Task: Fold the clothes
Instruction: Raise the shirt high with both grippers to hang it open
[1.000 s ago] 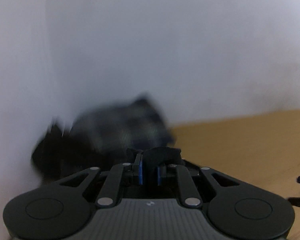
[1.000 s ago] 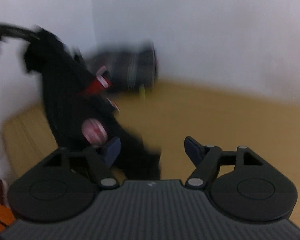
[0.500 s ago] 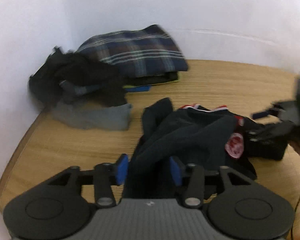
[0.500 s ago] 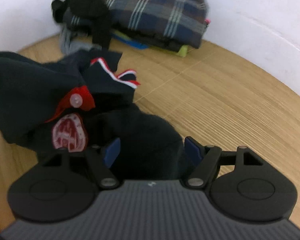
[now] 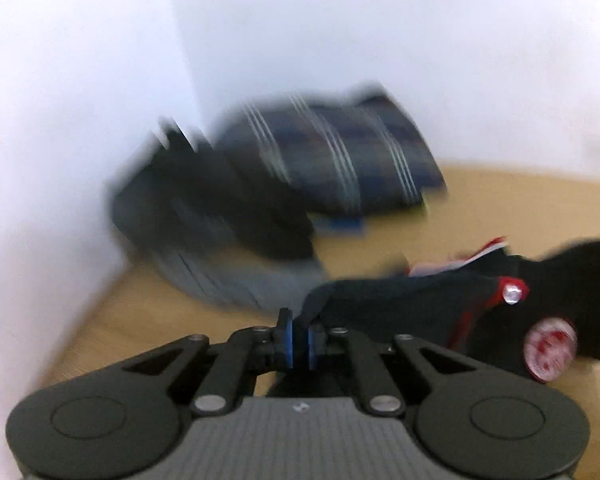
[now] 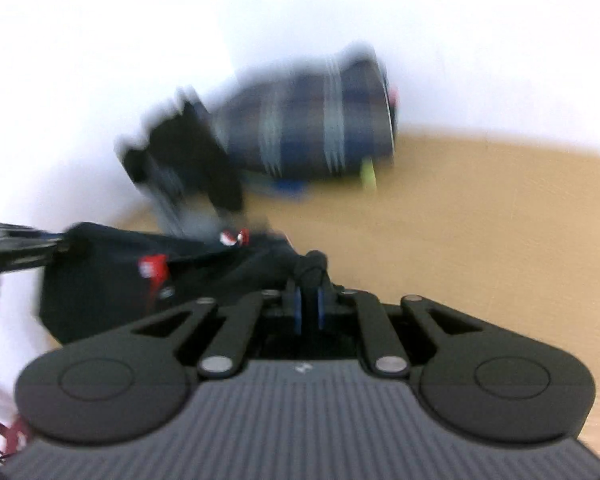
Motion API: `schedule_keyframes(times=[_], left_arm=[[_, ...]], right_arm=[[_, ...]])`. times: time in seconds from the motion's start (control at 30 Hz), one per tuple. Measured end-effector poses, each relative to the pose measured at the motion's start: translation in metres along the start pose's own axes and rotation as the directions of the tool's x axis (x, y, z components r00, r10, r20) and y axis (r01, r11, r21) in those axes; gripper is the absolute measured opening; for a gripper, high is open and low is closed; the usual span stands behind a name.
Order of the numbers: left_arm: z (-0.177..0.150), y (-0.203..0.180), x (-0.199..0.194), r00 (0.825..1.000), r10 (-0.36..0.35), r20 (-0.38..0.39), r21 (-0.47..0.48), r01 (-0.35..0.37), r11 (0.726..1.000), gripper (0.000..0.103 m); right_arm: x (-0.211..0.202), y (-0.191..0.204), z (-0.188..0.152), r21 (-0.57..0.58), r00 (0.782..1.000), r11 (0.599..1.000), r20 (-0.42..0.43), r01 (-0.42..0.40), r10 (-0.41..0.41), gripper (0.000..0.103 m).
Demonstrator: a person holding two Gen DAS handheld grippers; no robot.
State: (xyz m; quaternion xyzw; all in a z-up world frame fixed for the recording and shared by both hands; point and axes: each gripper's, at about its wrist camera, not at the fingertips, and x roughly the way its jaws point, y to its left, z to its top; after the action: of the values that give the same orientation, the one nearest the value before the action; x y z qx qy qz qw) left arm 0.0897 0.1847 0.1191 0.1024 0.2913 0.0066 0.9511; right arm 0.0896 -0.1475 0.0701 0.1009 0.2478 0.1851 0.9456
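Observation:
A black garment (image 5: 412,304) with red trim and a round red-and-white badge hangs stretched between my two grippers above the wooden table (image 5: 500,208). In the left wrist view my left gripper (image 5: 299,338) is closing, its blue pads pinching a fold of the black cloth. In the right wrist view my right gripper (image 6: 309,305) is closing too, with a bunched edge of the same black garment (image 6: 112,276) pressed between its pads. The left gripper appears as a dark blurred shape at the left edge of that view. Both views are motion-blurred.
A folded plaid garment (image 5: 340,156) lies on a stack at the back by the white wall, with crumpled dark clothes (image 5: 228,208) and a grey piece beside it. The same plaid stack (image 6: 308,128) shows in the right wrist view. Bare wood (image 6: 480,216) stretches to the right.
Both grippers went from open around the black garment to shut on it. The garment has been lifted off the table and pulled taut between them.

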Motion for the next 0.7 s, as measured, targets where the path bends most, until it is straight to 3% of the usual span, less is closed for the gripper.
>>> schedule_keyframes(times=[0.07, 0.13, 0.23, 0.33, 0.4, 0.43, 0.47, 0.53, 0.7], left_arm=[[0.031, 0.014, -0.036, 0.992, 0.042, 0.117, -0.008, -0.041, 0.999, 0.008], [0.059, 0.017, -0.078, 0.97, 0.047, 0.239, -0.024, -0.042, 0.999, 0.008], [0.091, 0.001, -0.135, 0.907, 0.034, 0.419, -0.012, -0.033, 0.999, 0.008], [0.119, -0.024, -0.186, 0.818, 0.01, 0.575, 0.028, -0.033, 0.999, 0.008], [0.137, -0.039, -0.199, 0.785, -0.043, 0.617, 0.058, 0.01, 0.998, 0.008], [0.146, -0.048, -0.199, 0.777, -0.079, 0.624, 0.074, 0.042, 0.996, 0.009], [0.156, -0.058, -0.196, 0.771, -0.115, 0.626, 0.091, 0.074, 0.993, 0.009], [0.173, -0.087, -0.173, 0.779, -0.185, 0.599, 0.132, 0.132, 0.982, 0.01], [0.208, -0.205, -0.056, 0.866, -0.259, 0.428, 0.237, 0.169, 0.957, 0.01]], right_arm=[[-0.053, 0.009, 0.021, -0.047, 0.993, 0.999, 0.118, -0.019, 0.024, 0.011], [-0.108, 0.02, 0.043, -0.115, 0.973, 0.993, 0.227, -0.02, 0.046, 0.011], [-0.184, 0.04, 0.072, -0.219, 0.925, 0.975, 0.375, 0.025, 0.061, 0.011], [-0.246, 0.06, 0.094, -0.294, 0.861, 0.944, 0.508, 0.148, 0.023, 0.011], [-0.274, 0.065, 0.108, -0.284, 0.832, 0.931, 0.554, 0.23, -0.036, 0.011], [-0.285, 0.064, 0.114, -0.268, 0.817, 0.923, 0.572, 0.277, -0.079, 0.011], [-0.291, 0.062, 0.12, -0.25, 0.804, 0.911, 0.581, 0.327, -0.129, 0.011], [-0.291, 0.046, 0.129, -0.217, 0.786, 0.881, 0.573, 0.42, -0.234, 0.011], [-0.242, -0.04, 0.153, -0.131, 0.764, 0.815, 0.456, 0.564, -0.456, 0.011]])
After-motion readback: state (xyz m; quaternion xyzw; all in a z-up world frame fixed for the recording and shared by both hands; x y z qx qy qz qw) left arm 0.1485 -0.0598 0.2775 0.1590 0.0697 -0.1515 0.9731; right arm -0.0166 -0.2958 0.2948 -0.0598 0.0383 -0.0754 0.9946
